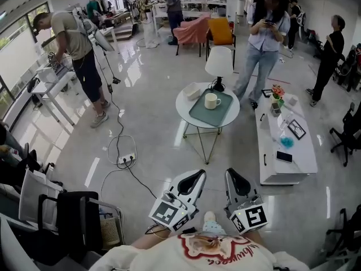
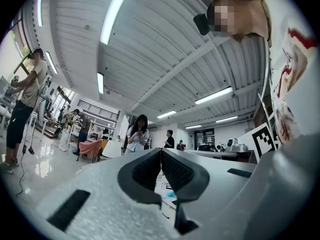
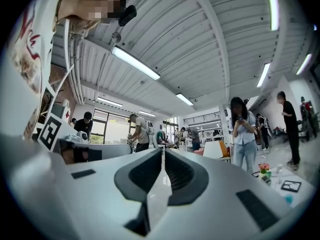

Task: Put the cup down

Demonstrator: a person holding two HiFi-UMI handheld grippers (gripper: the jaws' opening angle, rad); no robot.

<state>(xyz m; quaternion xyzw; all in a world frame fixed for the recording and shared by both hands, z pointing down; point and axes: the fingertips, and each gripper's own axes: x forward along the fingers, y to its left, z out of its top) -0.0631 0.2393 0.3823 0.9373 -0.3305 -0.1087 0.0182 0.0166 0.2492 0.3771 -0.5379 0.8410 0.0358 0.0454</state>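
A white cup point(image 1: 212, 101) stands upright on a green tray point(image 1: 198, 112) that lies on a small round white table point(image 1: 183, 107) in the middle of the room. Both grippers are held low near my chest, well short of that table. My left gripper point(image 1: 194, 177) is shut with nothing in it, and its black pads point(image 2: 150, 170) meet at the tips. My right gripper point(image 1: 236, 177) is likewise shut and empty, its pads point(image 3: 181, 173) closed together. The cup shows in neither gripper view.
A white lamp point(image 1: 219, 62) and a small bowl point(image 1: 192, 91) share the round table. A long low white table point(image 1: 285, 145) with a phone, a frame and flowers stands to the right. A power strip and cables point(image 1: 127, 160) lie on the floor left. A person point(image 1: 265, 38) stands beyond the table.
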